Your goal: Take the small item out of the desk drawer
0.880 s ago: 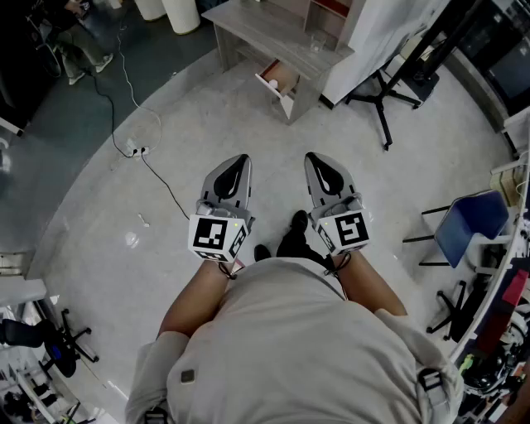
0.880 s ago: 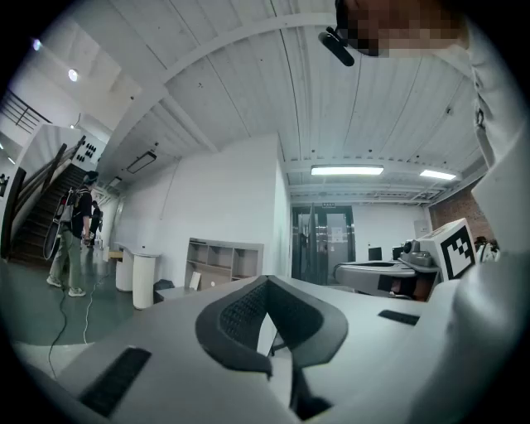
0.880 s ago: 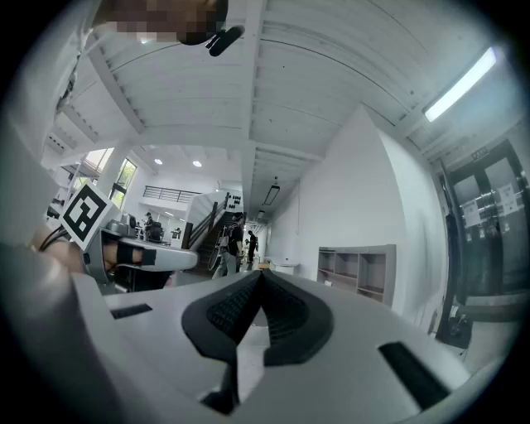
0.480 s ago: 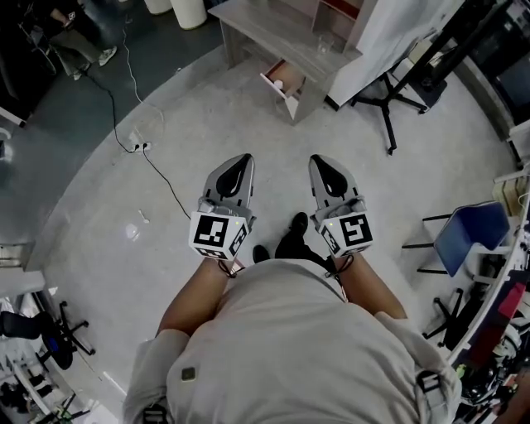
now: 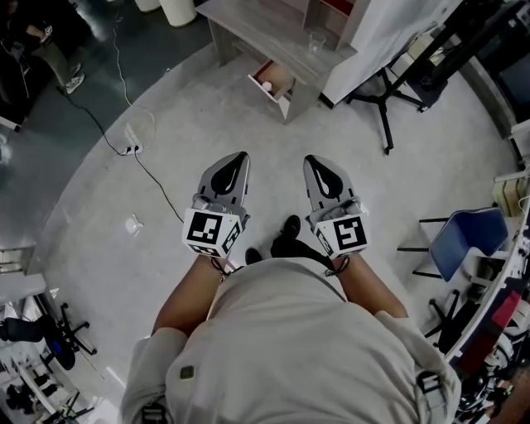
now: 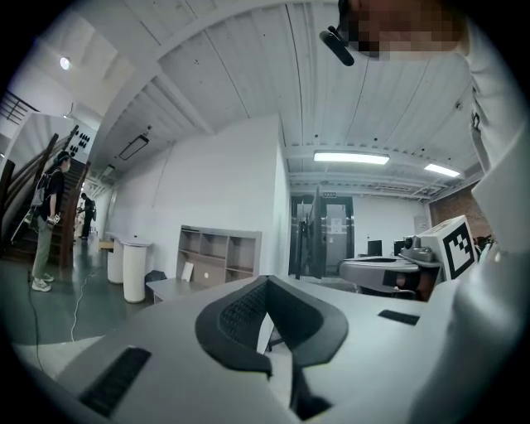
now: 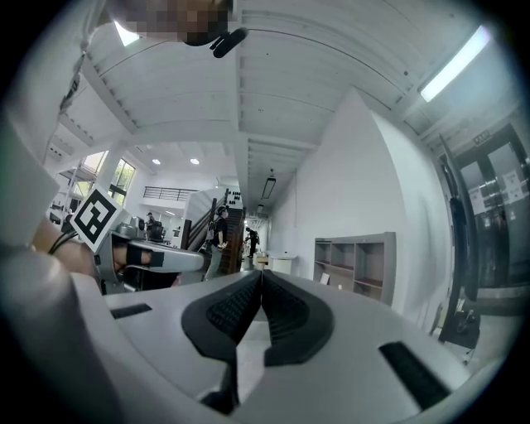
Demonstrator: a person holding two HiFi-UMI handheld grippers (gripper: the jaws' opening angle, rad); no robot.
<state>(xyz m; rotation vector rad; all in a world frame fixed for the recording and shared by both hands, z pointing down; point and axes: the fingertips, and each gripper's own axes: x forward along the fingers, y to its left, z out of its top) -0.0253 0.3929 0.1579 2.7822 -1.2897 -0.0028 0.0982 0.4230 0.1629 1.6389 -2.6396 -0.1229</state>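
A grey desk (image 5: 248, 25) stands at the far top of the head view, its drawer (image 5: 273, 83) pulled open. A small white item (image 5: 267, 85) lies inside the drawer. My left gripper (image 5: 241, 156) and right gripper (image 5: 312, 158) are held side by side near the person's waist, well short of the desk. Both point forward with jaws shut and nothing between them. In the left gripper view the left gripper (image 6: 267, 283) shows dark pads pressed together; the right gripper (image 7: 260, 277) looks the same in the right gripper view.
A cable and power strip (image 5: 132, 137) lie on the grey floor at left. A black stand (image 5: 385, 91) and a white board are right of the desk. A blue chair (image 5: 464, 236) sits at right. A white bin (image 5: 178, 8) is at top left.
The view has shifted slightly; the desk and drawer sit a little nearer and more to the left. Both grippers keep their pose, shut.
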